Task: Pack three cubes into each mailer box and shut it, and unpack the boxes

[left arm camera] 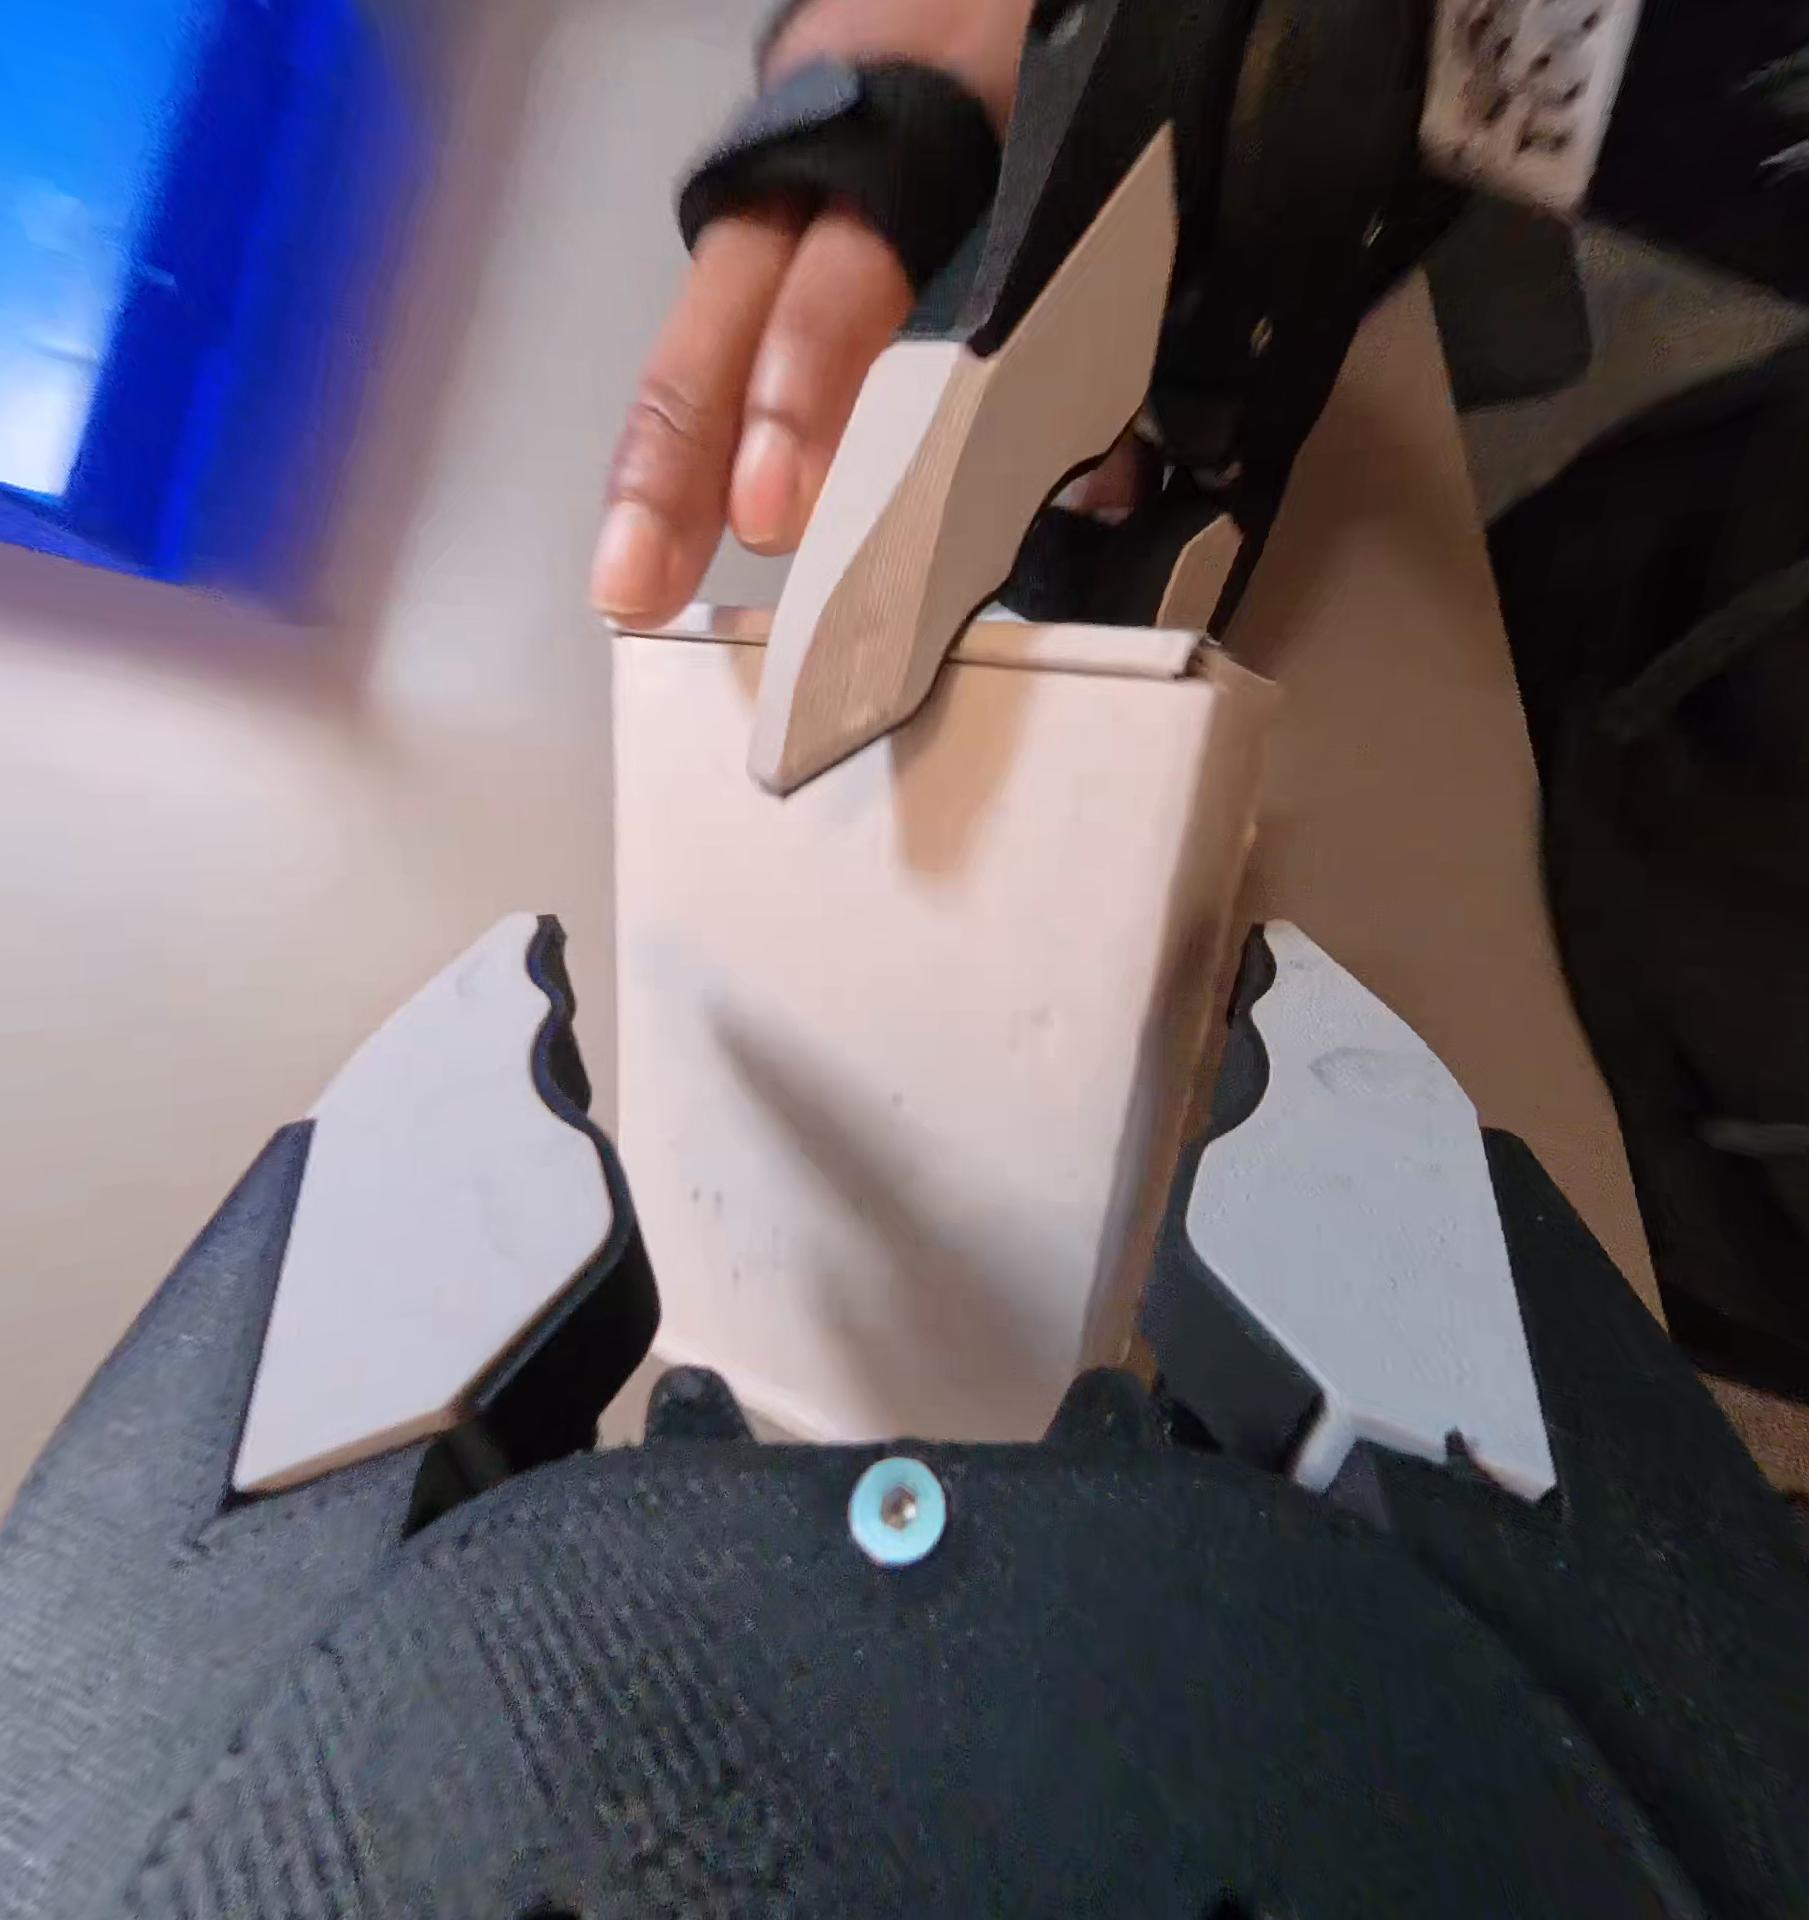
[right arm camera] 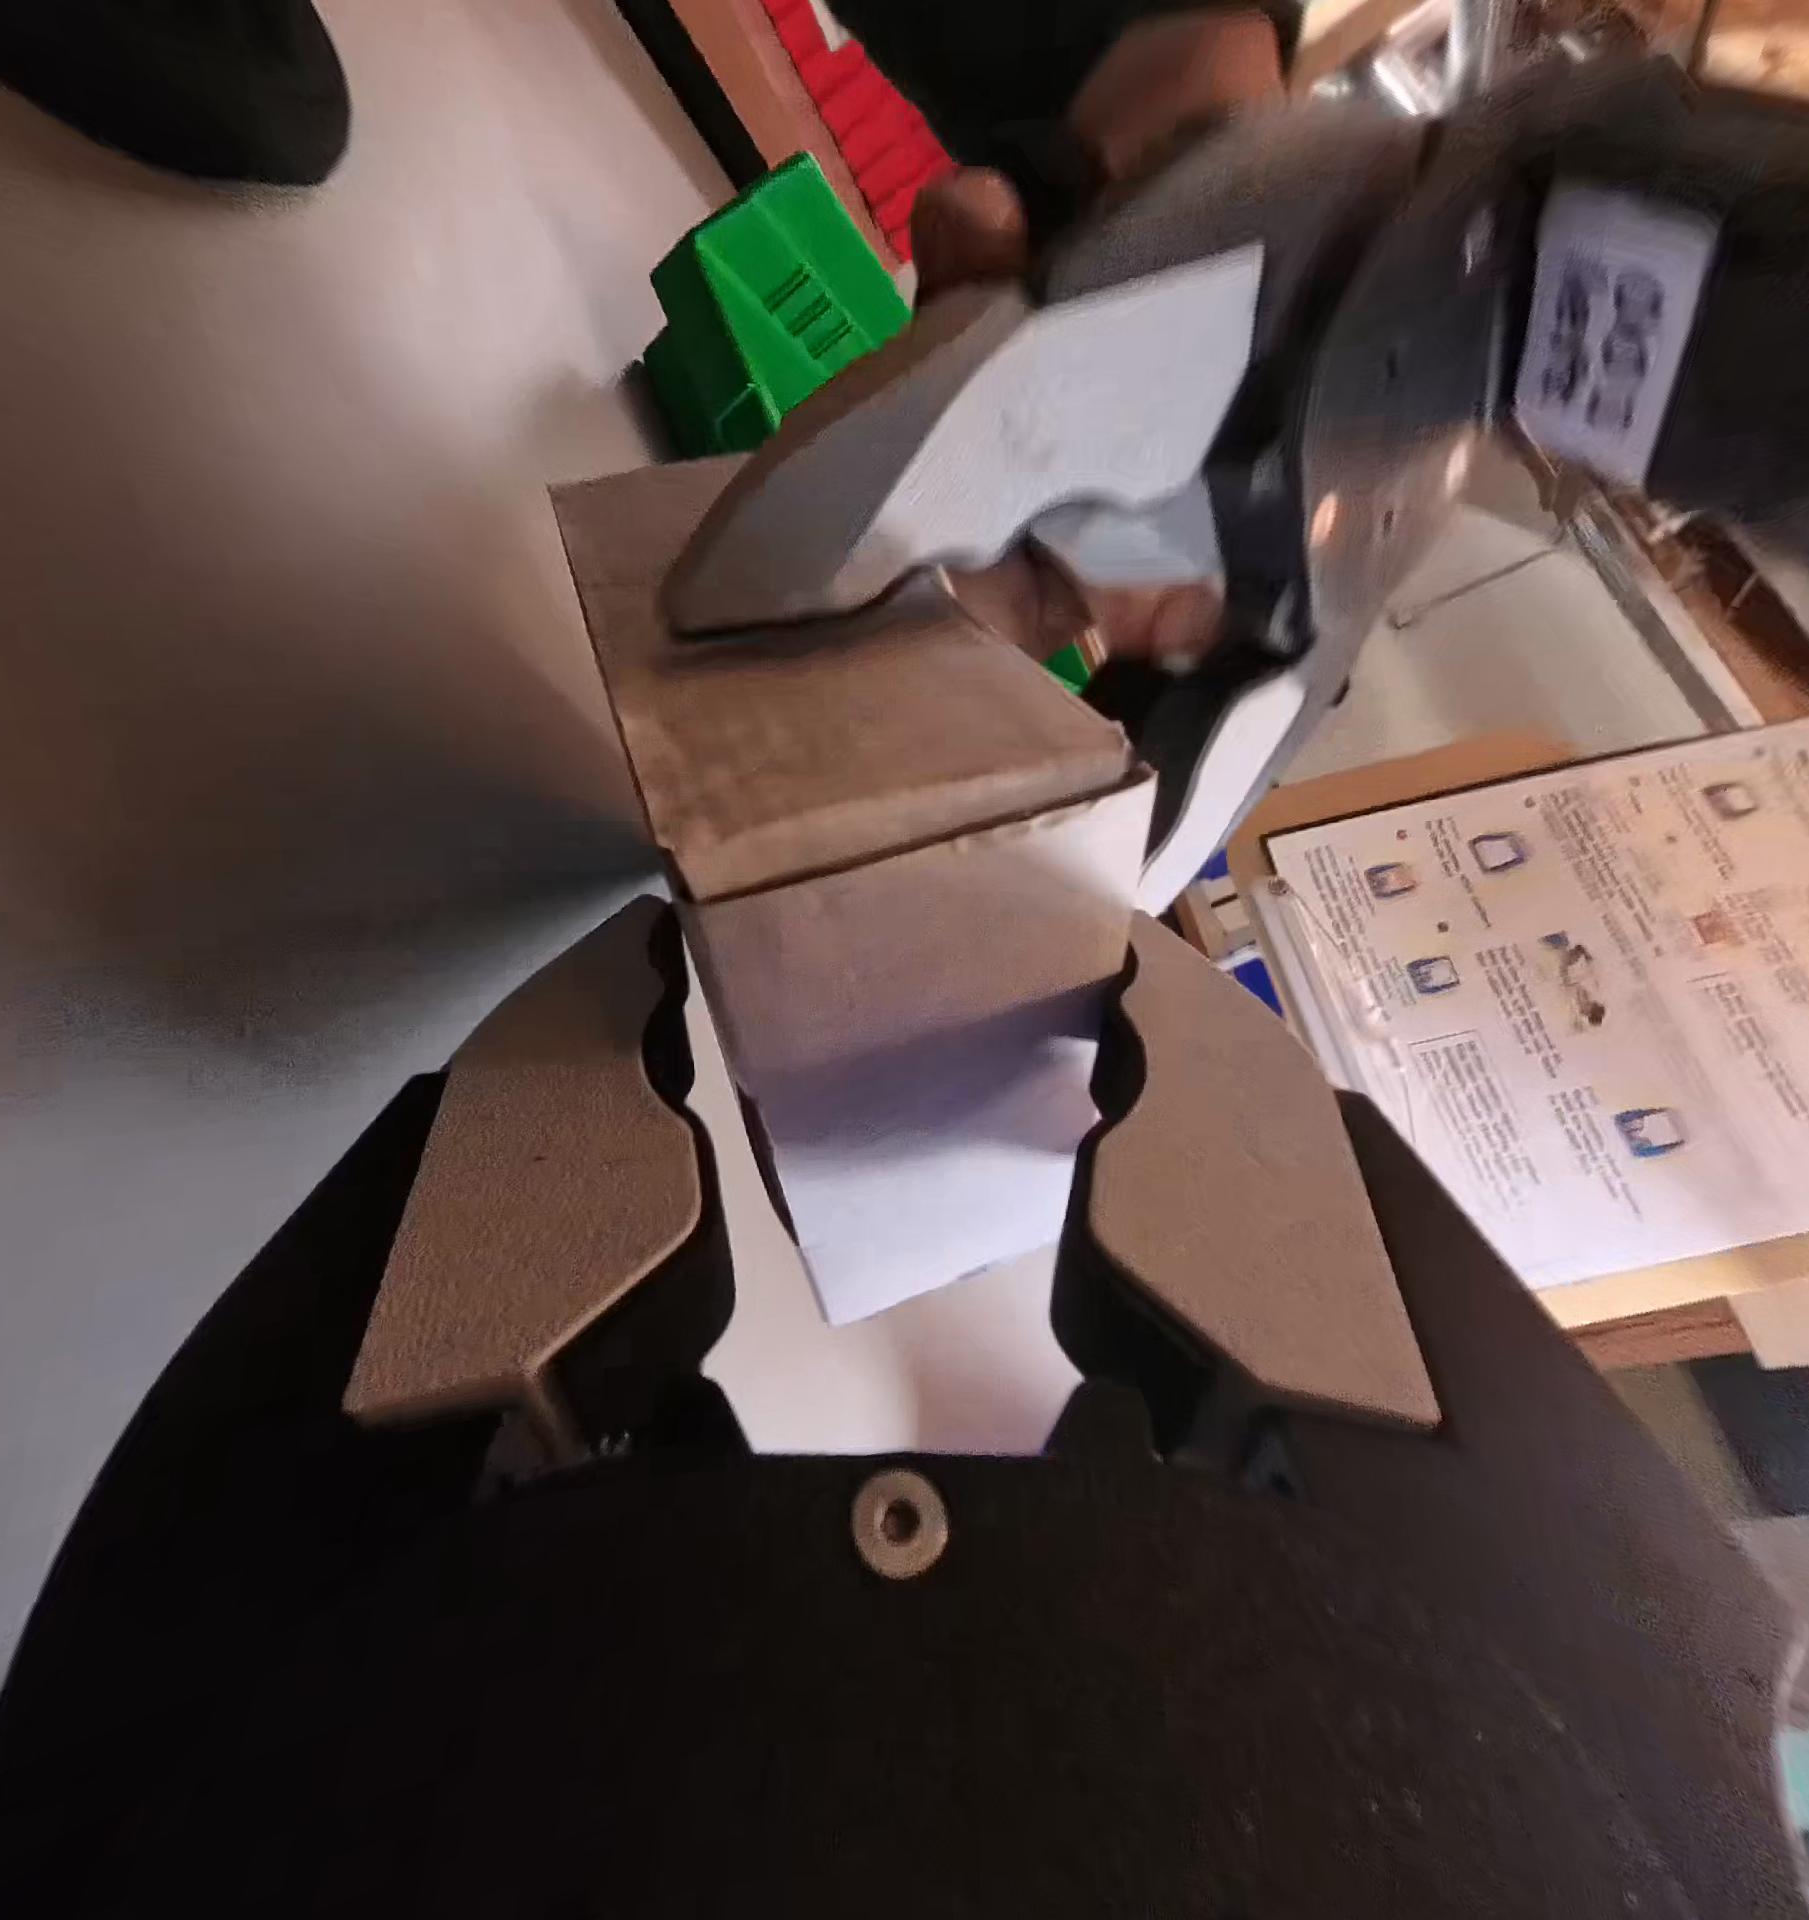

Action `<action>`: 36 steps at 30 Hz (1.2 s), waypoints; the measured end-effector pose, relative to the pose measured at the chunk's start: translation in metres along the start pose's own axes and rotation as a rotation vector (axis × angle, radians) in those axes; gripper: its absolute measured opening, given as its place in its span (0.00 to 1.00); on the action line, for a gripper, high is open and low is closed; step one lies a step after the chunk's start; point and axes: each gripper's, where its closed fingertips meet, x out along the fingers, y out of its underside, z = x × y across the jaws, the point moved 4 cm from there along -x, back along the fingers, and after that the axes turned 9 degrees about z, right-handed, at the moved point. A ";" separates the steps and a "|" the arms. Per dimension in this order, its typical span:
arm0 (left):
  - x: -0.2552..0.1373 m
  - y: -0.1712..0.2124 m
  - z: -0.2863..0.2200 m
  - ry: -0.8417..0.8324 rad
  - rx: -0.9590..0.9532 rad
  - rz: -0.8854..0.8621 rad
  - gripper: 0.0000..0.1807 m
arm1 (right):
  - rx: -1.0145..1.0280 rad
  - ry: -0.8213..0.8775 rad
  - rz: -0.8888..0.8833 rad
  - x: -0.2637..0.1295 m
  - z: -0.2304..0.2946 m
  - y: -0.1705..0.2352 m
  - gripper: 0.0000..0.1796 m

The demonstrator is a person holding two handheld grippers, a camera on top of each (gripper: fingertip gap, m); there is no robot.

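One white rectangular cardboard mailer box (left arm camera: 910, 1039), lid shut, scuffed and dented, sits between both claws at 12 o'clock. Left gripper (left arm camera: 905, 997) and right gripper (right arm camera: 905, 997) clamp opposite ends, jaws box-wide.

Mailer box (right arm camera: 879, 790) between both tools' fingers, green cube (right arm camera: 775, 312) behind, papers (right arm camera: 1565, 987) right.

blurred blue bin (left arm camera: 152, 291) far left; green plastic block (right arm camera: 775, 312); printed sheets (right arm camera: 1606, 997) on clipboard, right.
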 end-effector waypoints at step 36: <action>0.019 0.059 0.001 -0.334 -0.254 -0.519 0.42 | 0.175 -0.265 0.336 -0.017 -0.050 -0.013 0.23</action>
